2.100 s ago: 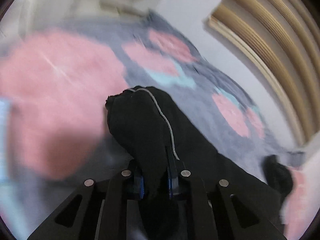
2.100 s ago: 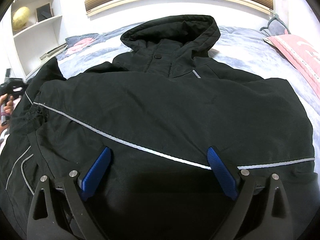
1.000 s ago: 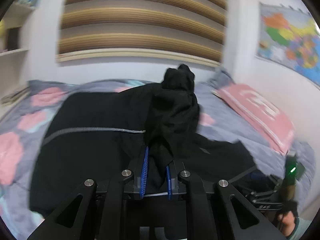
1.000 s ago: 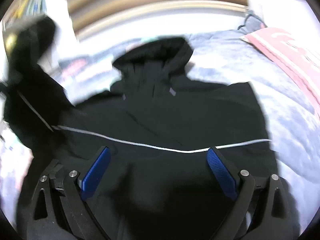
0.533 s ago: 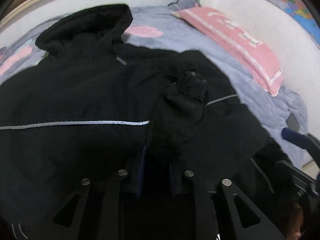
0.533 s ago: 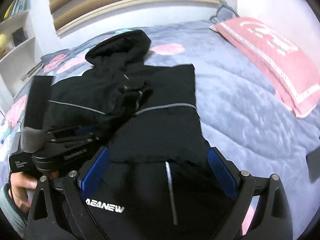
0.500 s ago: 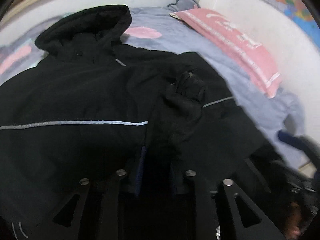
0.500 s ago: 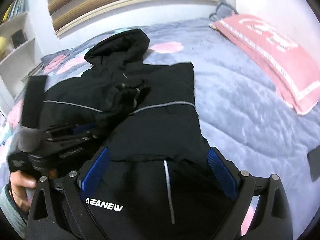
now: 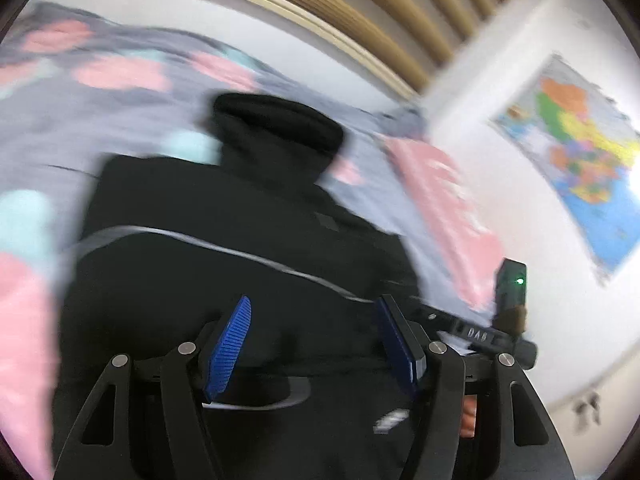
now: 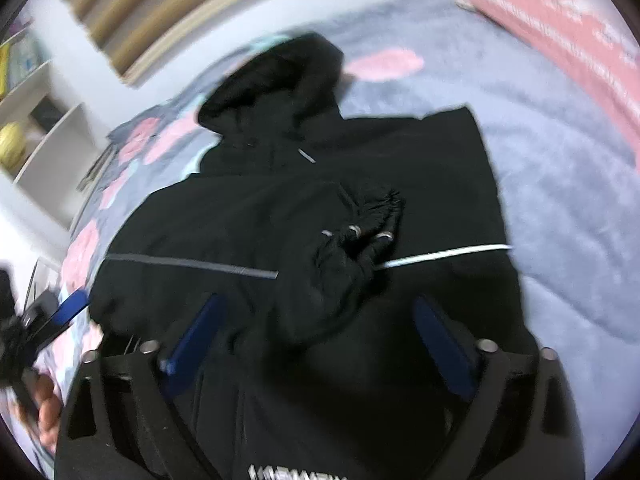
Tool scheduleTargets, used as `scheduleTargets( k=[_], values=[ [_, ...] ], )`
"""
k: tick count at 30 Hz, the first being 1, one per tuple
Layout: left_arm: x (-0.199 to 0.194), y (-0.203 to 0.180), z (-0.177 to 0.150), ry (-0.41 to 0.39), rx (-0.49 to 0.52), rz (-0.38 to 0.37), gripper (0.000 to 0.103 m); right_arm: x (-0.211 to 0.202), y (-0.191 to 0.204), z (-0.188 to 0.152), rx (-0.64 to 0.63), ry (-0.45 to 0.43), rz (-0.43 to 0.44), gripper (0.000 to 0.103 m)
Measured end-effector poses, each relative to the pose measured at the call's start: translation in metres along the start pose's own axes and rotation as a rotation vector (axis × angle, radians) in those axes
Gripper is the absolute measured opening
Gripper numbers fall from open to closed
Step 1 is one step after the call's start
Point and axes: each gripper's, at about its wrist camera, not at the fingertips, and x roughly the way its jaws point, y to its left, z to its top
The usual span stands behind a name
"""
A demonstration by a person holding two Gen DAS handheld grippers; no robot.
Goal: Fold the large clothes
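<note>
A black hooded jacket (image 10: 420,184) with a thin reflective stripe lies flat on the bed, hood away from me. Its left sleeve (image 10: 344,256) is folded across the chest, cuff bunched near the middle. My right gripper (image 10: 320,328) is open and empty above the jacket's lower part. The jacket also shows in the left wrist view (image 9: 240,216), blurred. My left gripper (image 9: 314,336) is open and empty above the jacket's lower hem. The left gripper also shows at the left edge of the right wrist view (image 10: 60,316).
The bed has a grey quilt with pink flowers (image 10: 560,152). A pink pillow (image 10: 572,28) lies at the far right. White shelves (image 10: 44,136) stand at the left. A wall map (image 9: 576,152) hangs on the right wall. The right gripper's body (image 9: 496,336) shows beside the left one.
My left gripper has let go of the sleeve, opened and drawn back toward the hem. The sleeve now lies across the jacket's chest. The right gripper stays open.
</note>
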Motion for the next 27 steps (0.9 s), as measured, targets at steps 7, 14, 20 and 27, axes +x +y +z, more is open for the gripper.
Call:
scheduleTargets(
  k=[7,14,20,27],
  values=[
    [-0.015,0.033,0.012,0.003,0.068,0.235,0.066,-0.025,0.035,0.016,-0.155,-0.125,-0.161,0.03],
    [0.058,0.042,0.001,0.117,0.069,0.345,0.066,-0.025,0.001,0.022,-0.142,-0.105,-0.231,0.031],
    [0.069,0.038,-0.013,0.137,0.187,0.431,0.066,0.033,-0.029,-0.002,-0.103,-0.029,-0.231,0.029],
    [0.031,0.012,0.007,0.067,0.236,0.398,0.066,-0.015,-0.029,0.008,-0.084,-0.041,-0.201,0.049]
  ],
)
